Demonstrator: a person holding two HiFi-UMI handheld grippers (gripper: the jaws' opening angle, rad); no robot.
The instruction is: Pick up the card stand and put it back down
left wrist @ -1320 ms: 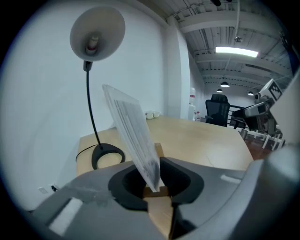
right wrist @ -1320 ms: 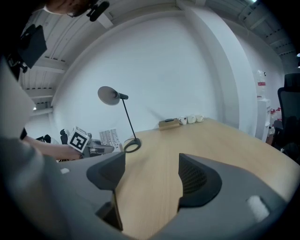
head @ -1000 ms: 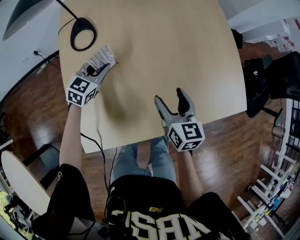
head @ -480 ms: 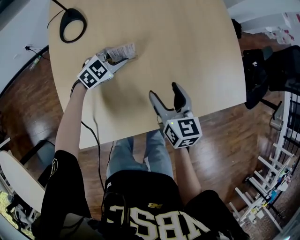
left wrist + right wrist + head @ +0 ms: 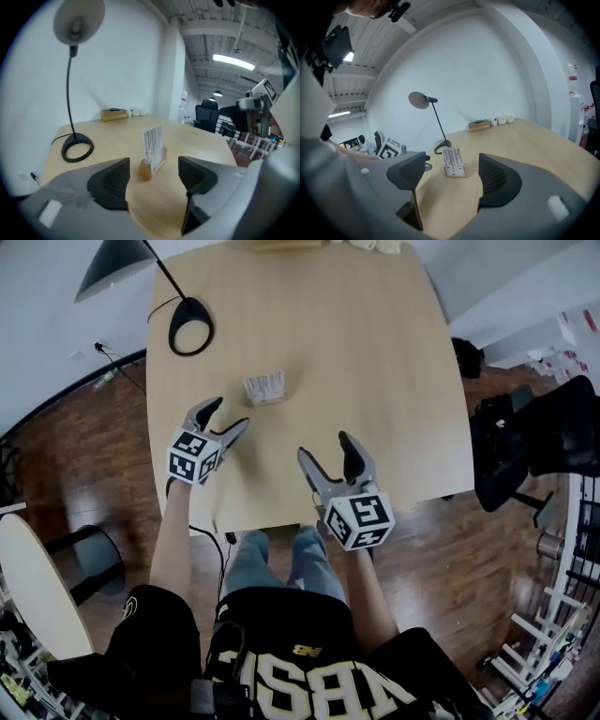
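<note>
- An office-like workroom: a pale wooden counter [image 5: 375, 352] with a black desk lamp [image 5: 190, 326].
- Black office chairs [image 5: 530, 442] stand on a dark wood floor [image 5: 66, 465].
- Strip lights [image 5: 233, 61] hang under an exposed ceiling [image 5: 211, 37].

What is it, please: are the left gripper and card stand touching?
Apart. Head view shows bare table between left gripper and card stand; its jaws have just been opening, with nothing between them.

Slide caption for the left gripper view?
Left gripper, fingers just opening and empty, faces the card stand standing free on the table, lamp at left.
</note>
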